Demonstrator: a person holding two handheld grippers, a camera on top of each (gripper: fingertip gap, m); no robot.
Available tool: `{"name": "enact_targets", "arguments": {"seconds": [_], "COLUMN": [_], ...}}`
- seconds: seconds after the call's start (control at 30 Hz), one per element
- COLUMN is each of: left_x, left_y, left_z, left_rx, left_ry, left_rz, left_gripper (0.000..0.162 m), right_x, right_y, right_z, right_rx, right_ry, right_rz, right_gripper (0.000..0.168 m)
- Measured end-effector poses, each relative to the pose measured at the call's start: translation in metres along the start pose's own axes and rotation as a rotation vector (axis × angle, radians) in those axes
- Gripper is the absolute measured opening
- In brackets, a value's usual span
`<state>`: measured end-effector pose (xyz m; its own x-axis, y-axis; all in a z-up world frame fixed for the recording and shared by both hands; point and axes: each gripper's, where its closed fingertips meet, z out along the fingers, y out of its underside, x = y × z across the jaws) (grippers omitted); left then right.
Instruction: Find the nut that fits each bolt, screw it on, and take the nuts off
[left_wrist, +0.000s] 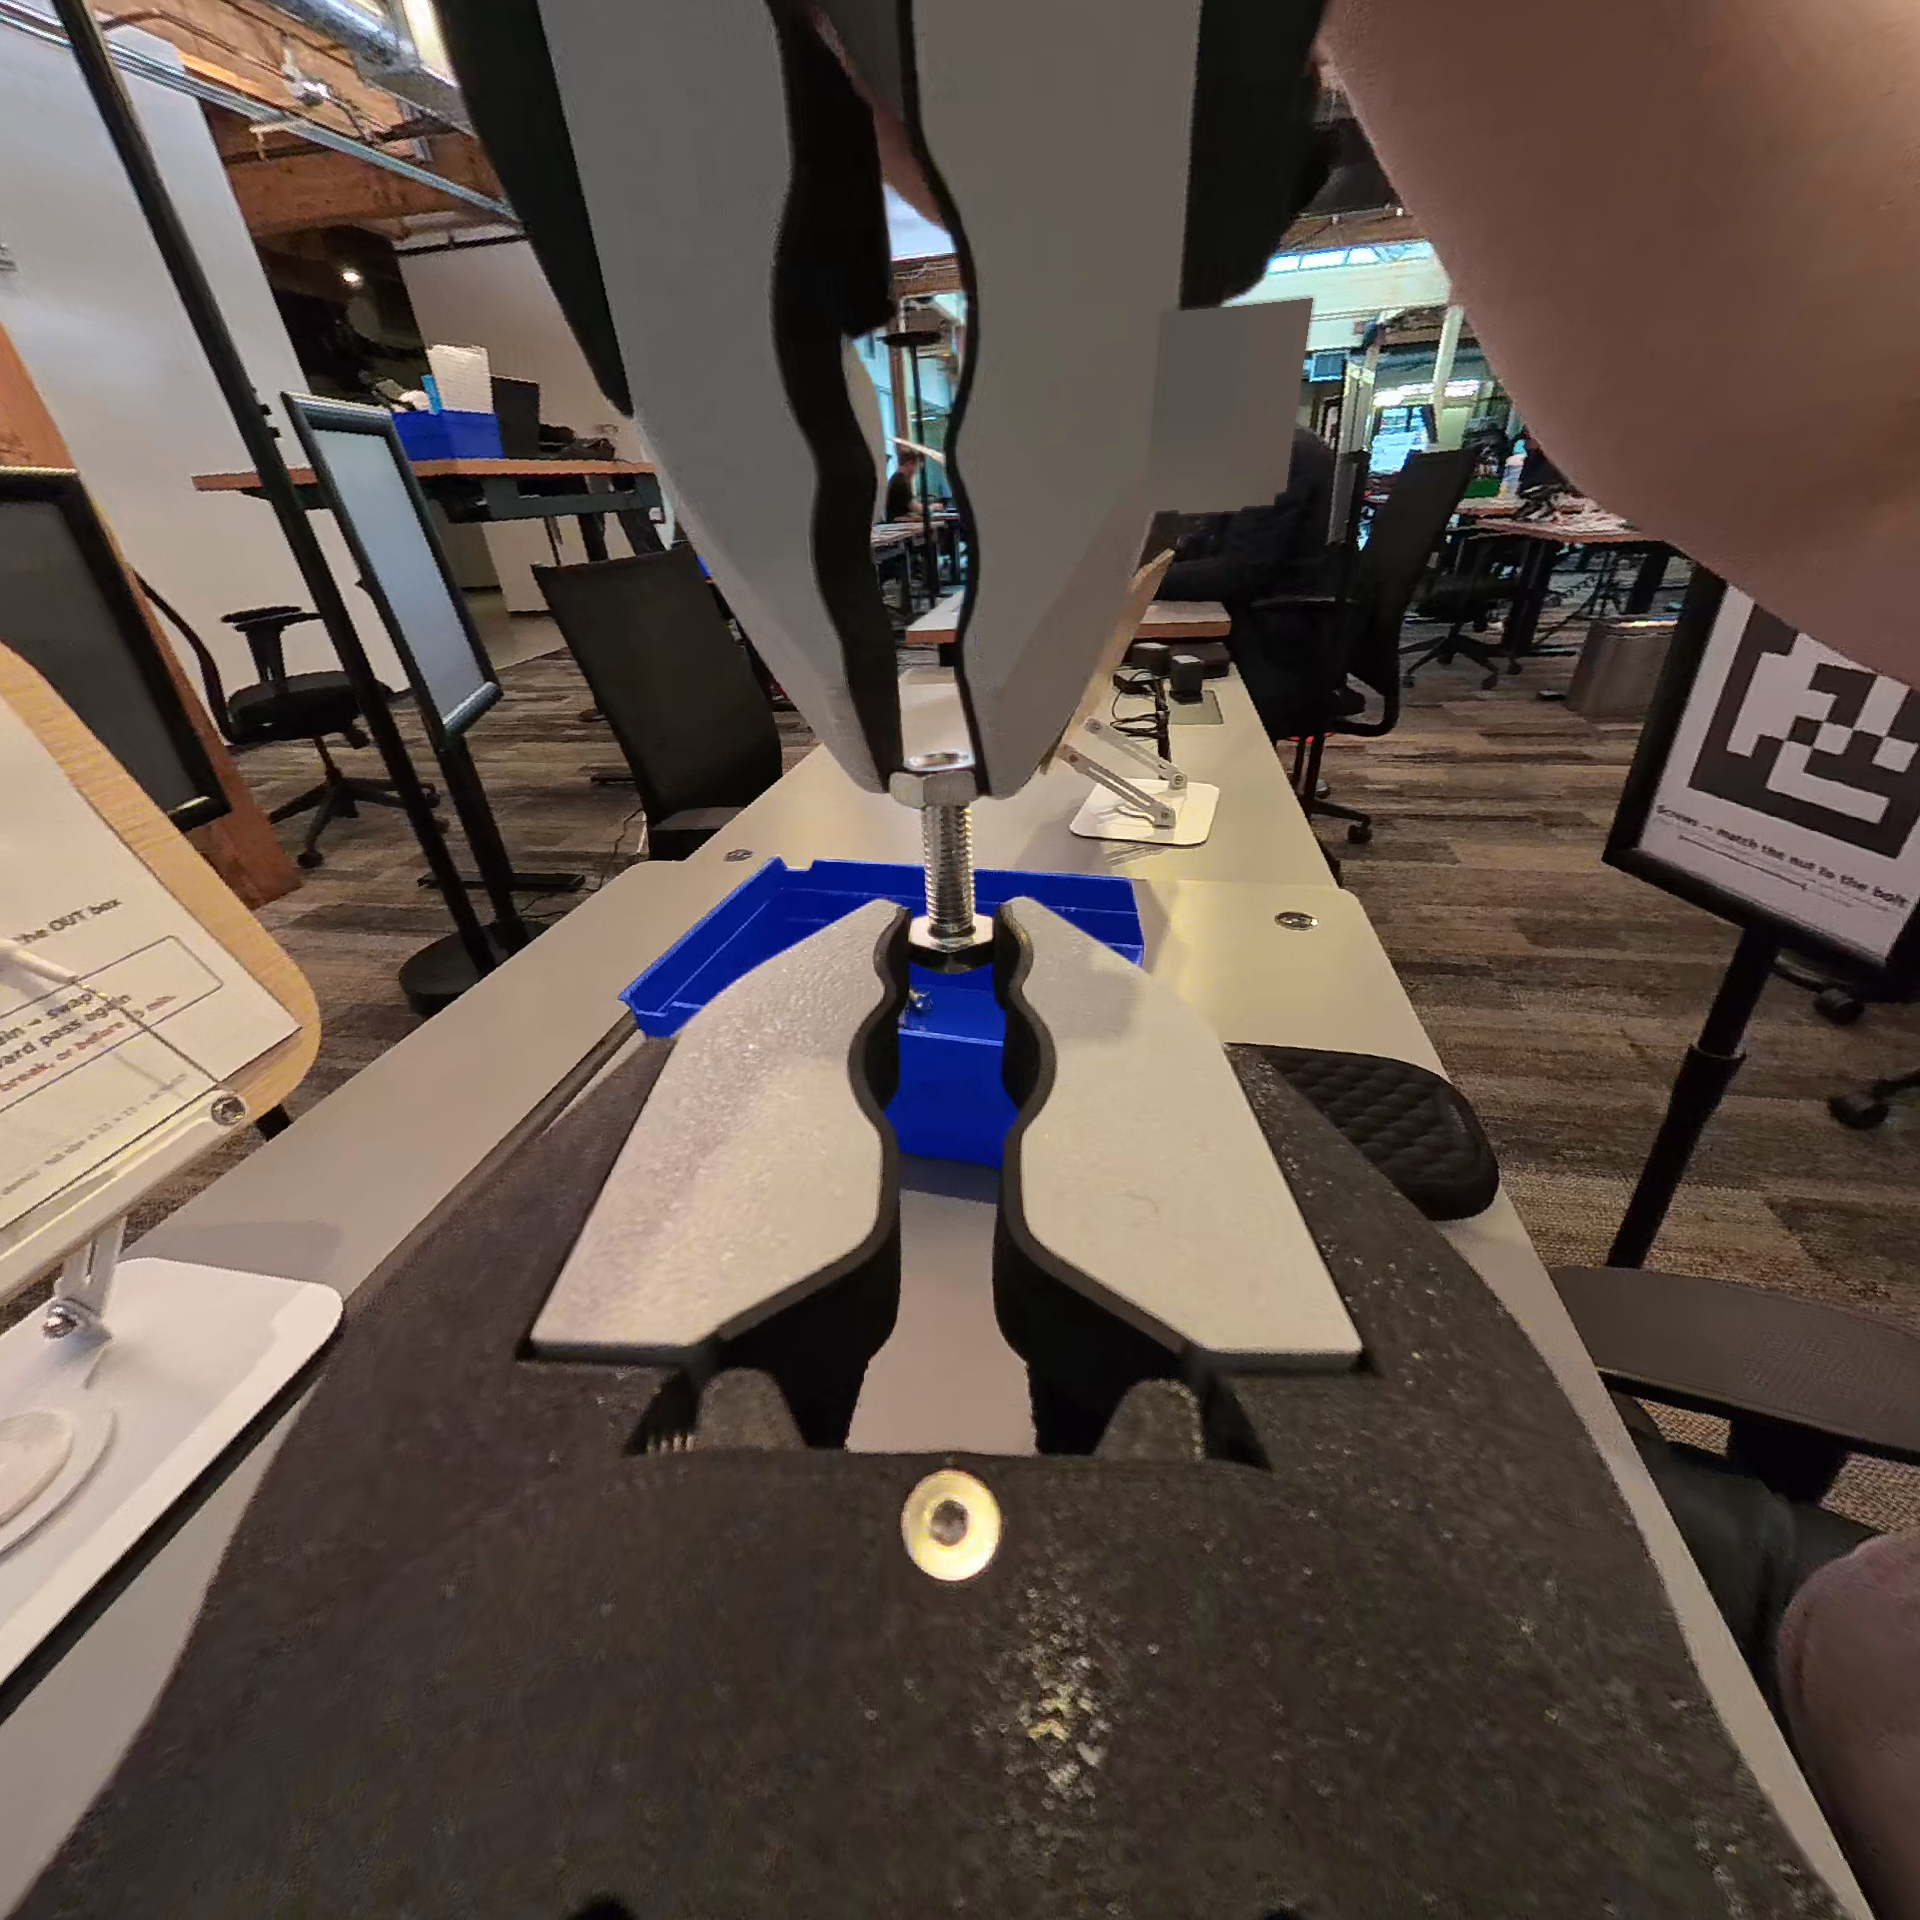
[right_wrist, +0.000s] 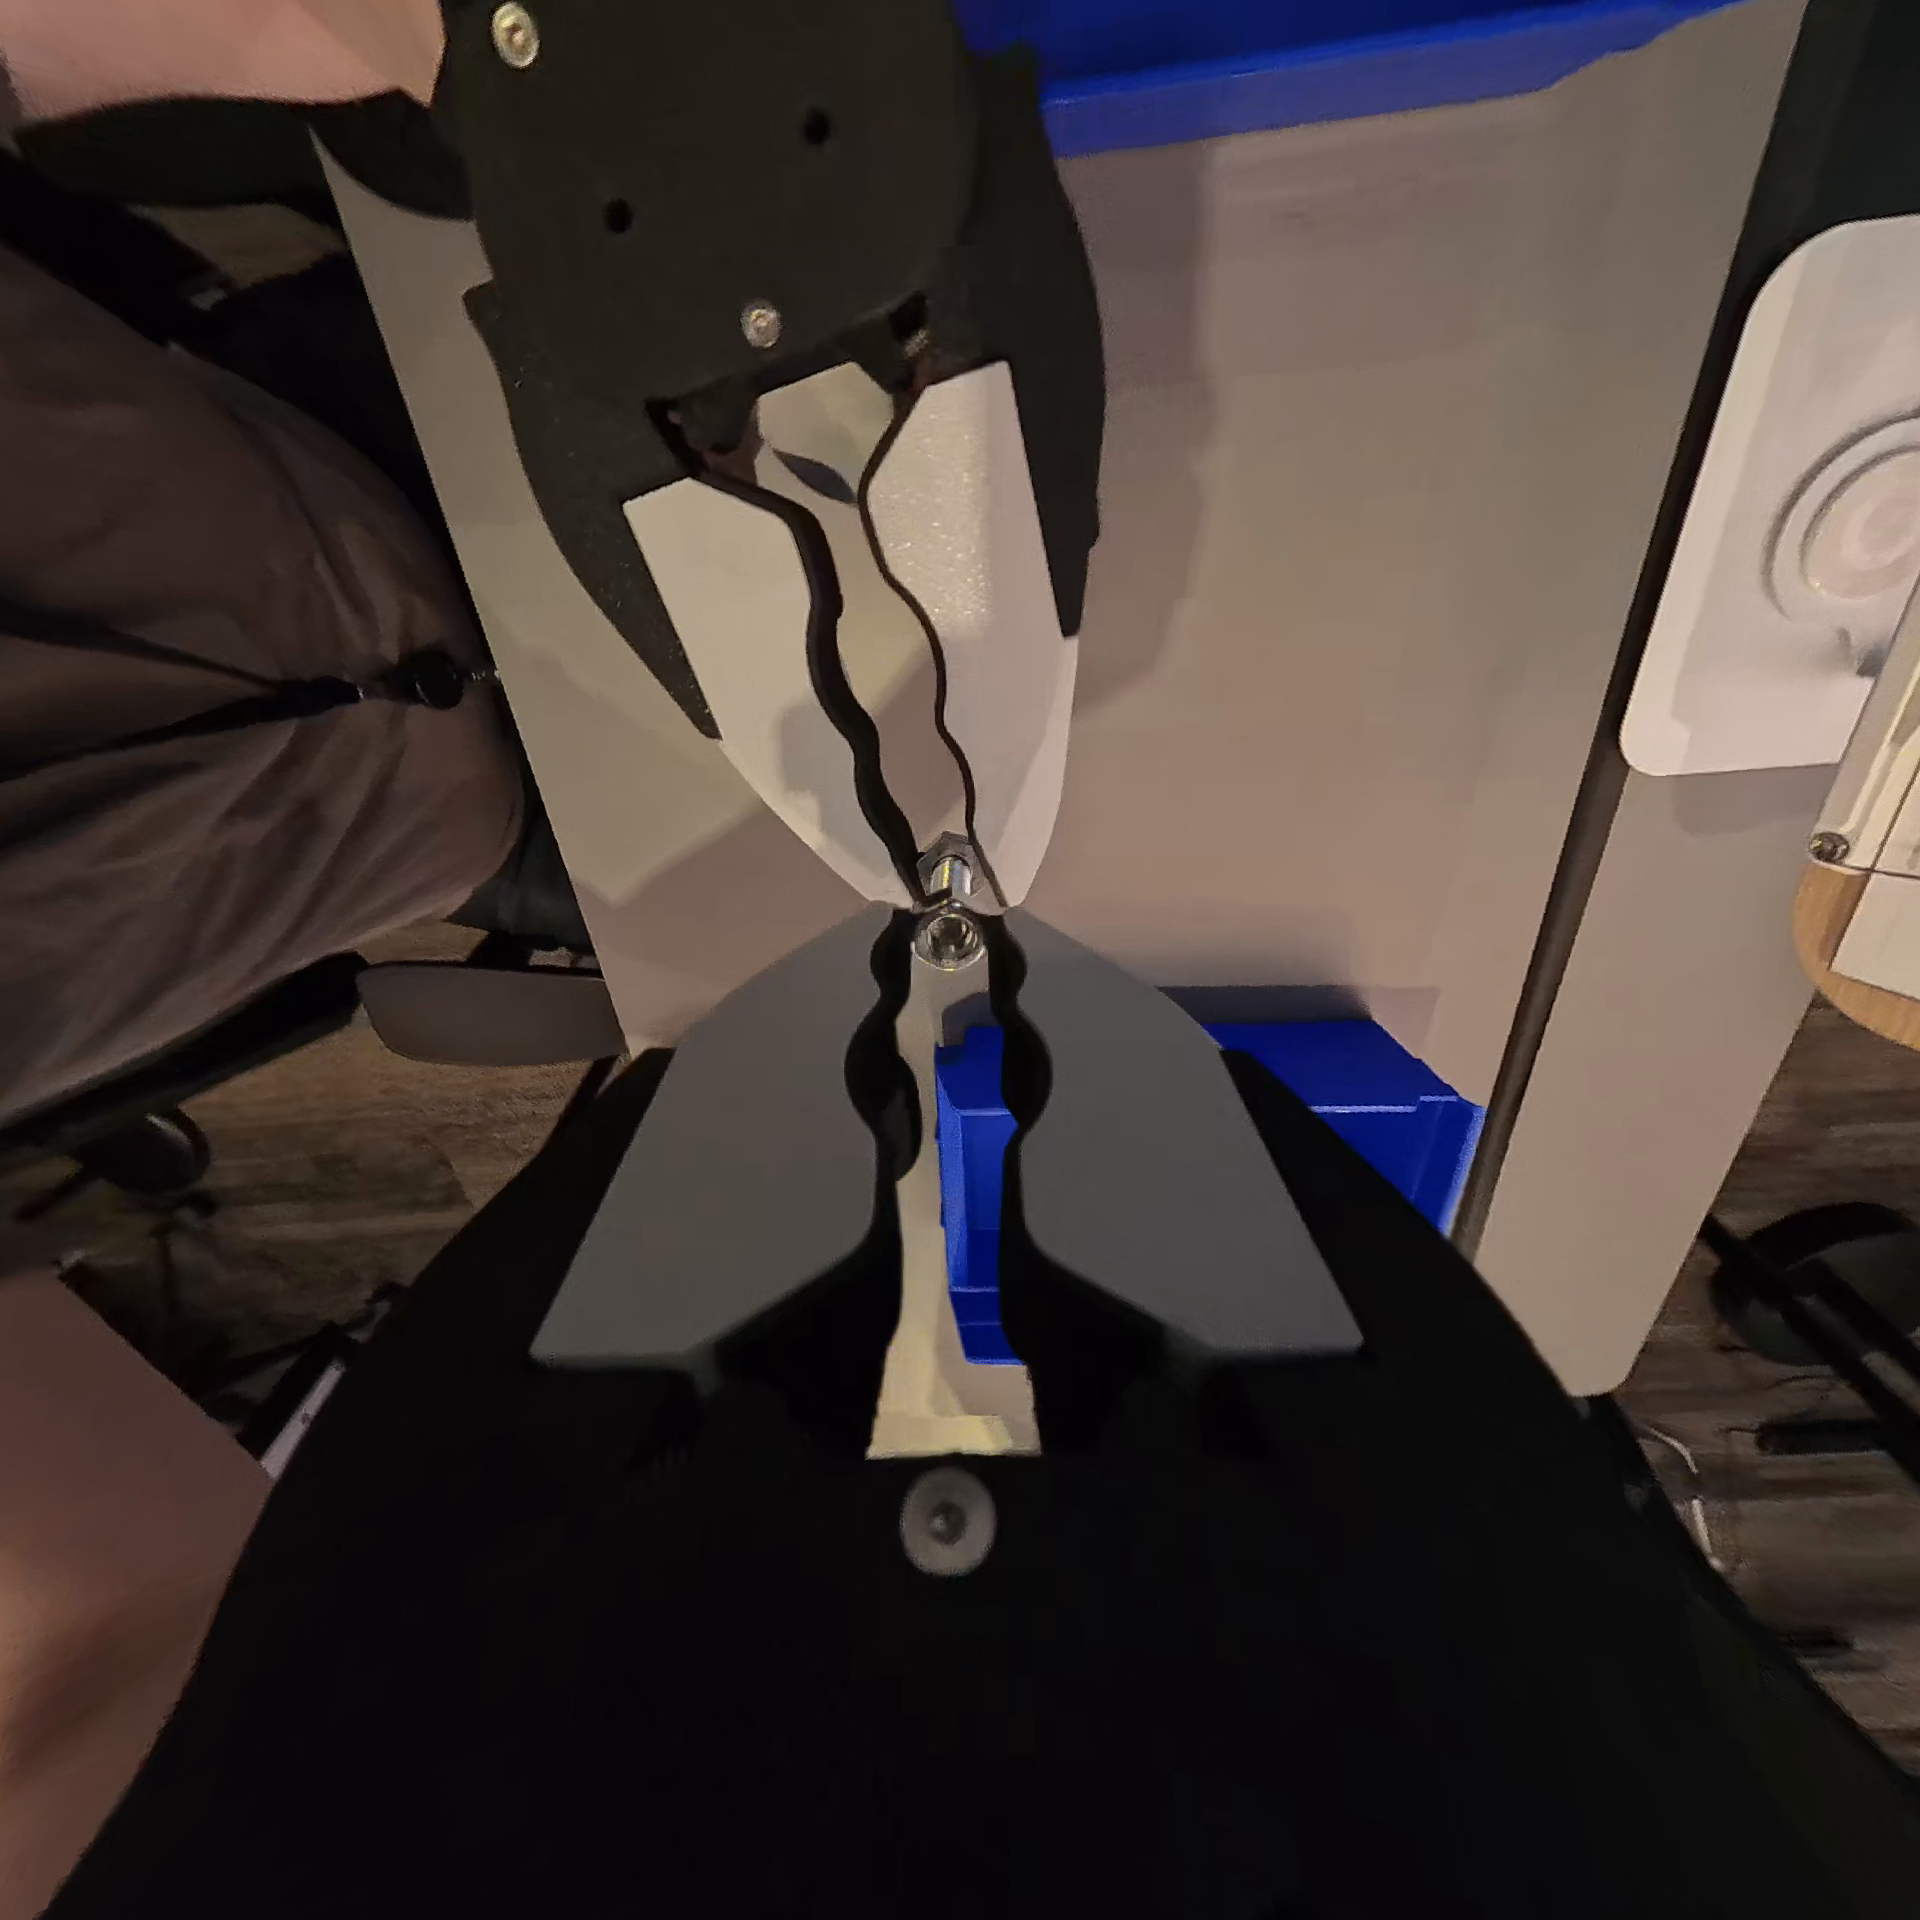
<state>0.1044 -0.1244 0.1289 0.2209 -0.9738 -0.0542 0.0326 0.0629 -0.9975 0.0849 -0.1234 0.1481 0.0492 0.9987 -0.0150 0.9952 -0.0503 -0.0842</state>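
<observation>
The left gripper (left_wrist: 948, 940) is closed on the lower end of an upright bolt (left_wrist: 948, 868), its tips pinching a hex piece there — head or nut, I cannot tell. The right gripper (left_wrist: 932, 779) comes down from above, clamped on the hex piece at the top end. The bolt hangs over a blue bin (left_wrist: 764, 935) on the grey table (left_wrist: 1278, 997).
</observation>
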Motion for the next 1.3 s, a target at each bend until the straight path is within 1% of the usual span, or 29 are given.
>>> {"name": "enact_targets", "arguments": {"seconds": [0.27,0.63,1.3], "left_x": [-0.008,-0.017,-0.015], "left_y": [0.001,0.004,0.004], "left_z": [-0.002,-0.004,-0.003], "left_rx": [-0.021,-0.051,-0.053], "left_ry": [-0.065,-0.141,-0.124], "left_rz": [0.018,0.05,0.048], "left_gripper": [0.014,0.014,0.014], "right_x": [0.006,0.013,0.01], "right_y": [-0.006,-0.006,-0.006], "right_z": [0.001,0.003,0.003], "right_rx": [0.046,0.047,0.059], "right_ry": [0.021,0.053,0.045], "right_rz": [0.119,0.243,0.203], "right_gripper": [0.016,0.015,0.016]}}
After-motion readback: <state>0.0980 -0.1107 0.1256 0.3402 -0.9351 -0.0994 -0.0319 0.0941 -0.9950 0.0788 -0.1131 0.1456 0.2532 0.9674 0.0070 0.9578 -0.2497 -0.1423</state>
